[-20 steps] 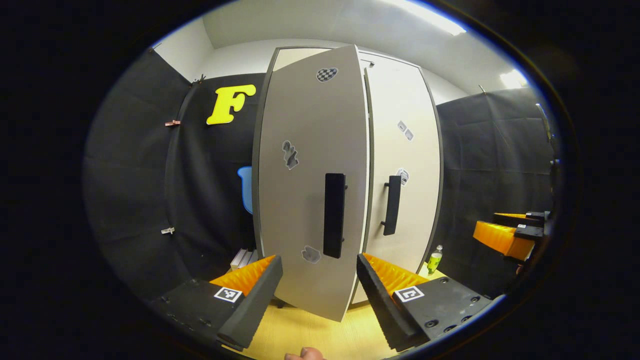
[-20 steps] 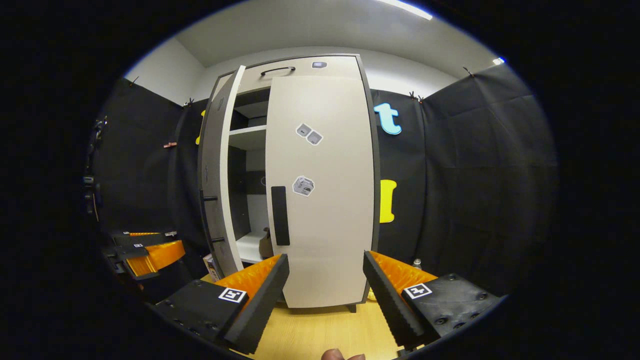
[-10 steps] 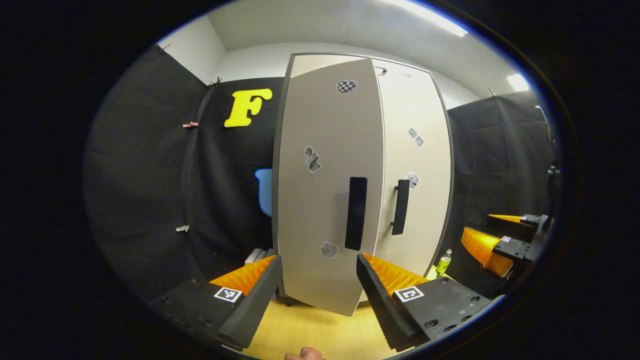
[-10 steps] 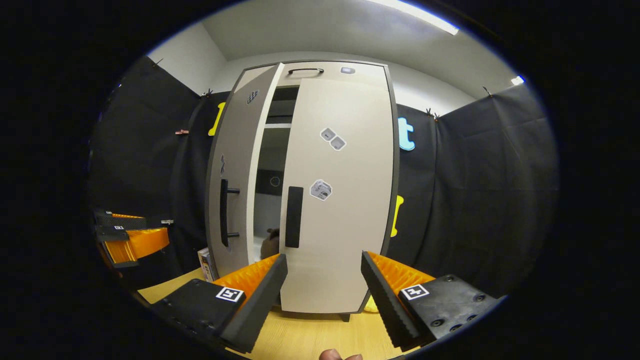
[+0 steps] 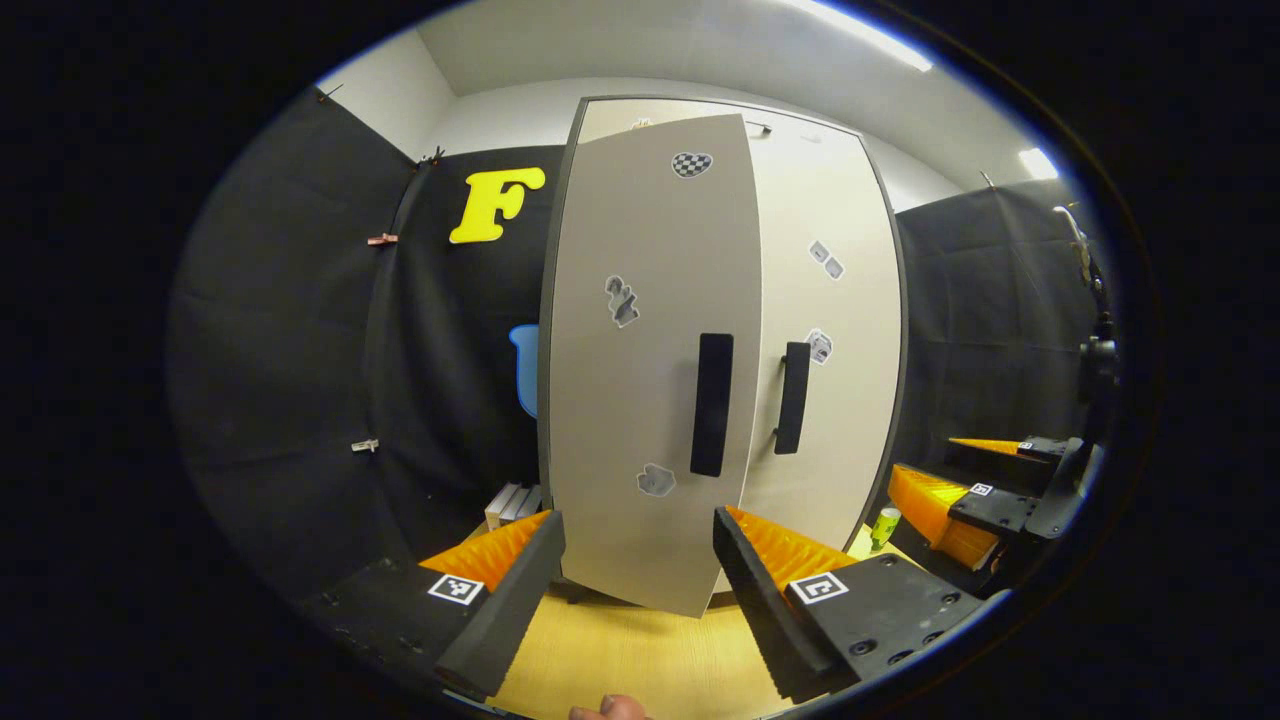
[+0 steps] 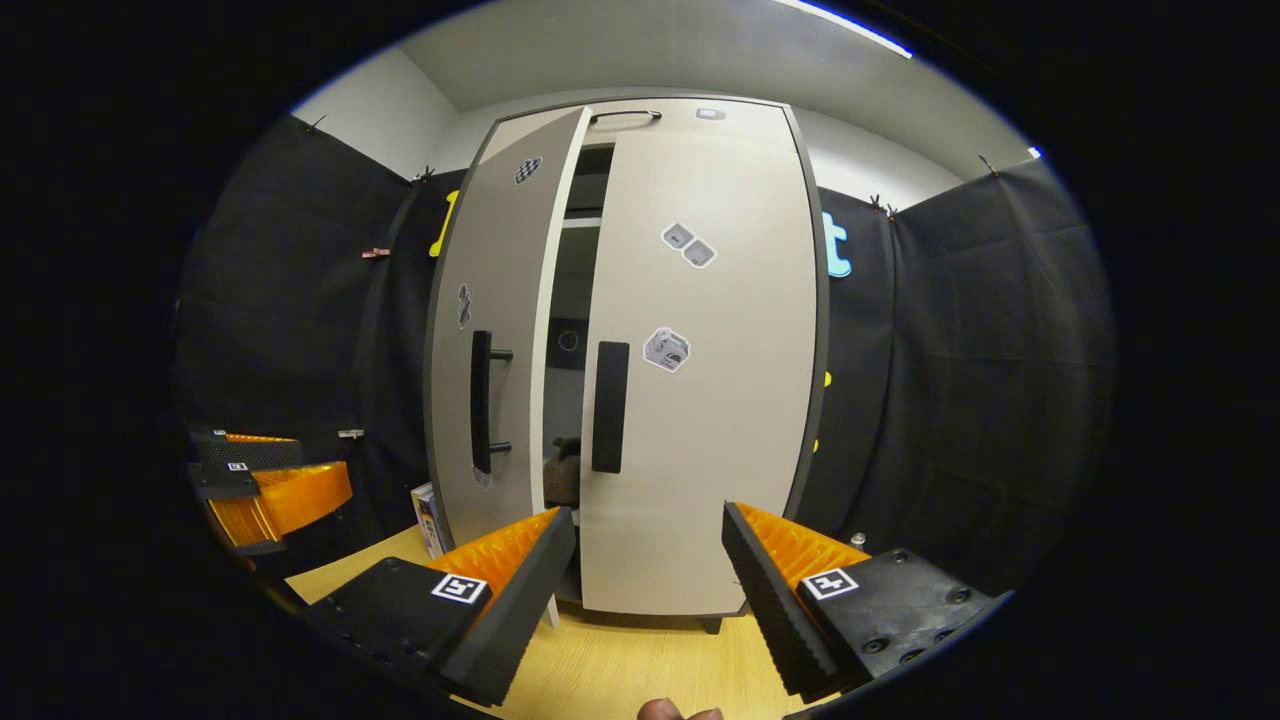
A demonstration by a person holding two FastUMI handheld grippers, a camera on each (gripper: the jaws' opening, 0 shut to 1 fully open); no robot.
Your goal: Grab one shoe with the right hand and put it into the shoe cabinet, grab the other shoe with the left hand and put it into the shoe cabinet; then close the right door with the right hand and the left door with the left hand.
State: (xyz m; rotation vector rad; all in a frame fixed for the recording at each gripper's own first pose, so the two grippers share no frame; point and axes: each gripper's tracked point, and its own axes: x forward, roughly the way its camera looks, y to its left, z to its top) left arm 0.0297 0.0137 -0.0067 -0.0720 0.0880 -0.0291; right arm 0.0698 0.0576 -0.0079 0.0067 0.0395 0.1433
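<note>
We see the left door (image 6: 500, 330) swung nearer shut than a second ago, a gap remaining; a shoe (image 6: 567, 452) sits inside at six o'clock. Both grippers (image 5: 638, 590) (image 6: 648, 590) gape, empty.

The cabinet (image 6: 700, 450) is pale beige with a dark grey frame. Its left door (image 5: 640, 400) carries a black-and-white checkered sticker (image 5: 691, 164) near the top, and both handles (image 6: 610, 406) are black. Below the cabinet, the floor (image 6: 620, 670) is light yellow wood. Right of the cabinet stands a green bottle (image 5: 885, 524).
</note>
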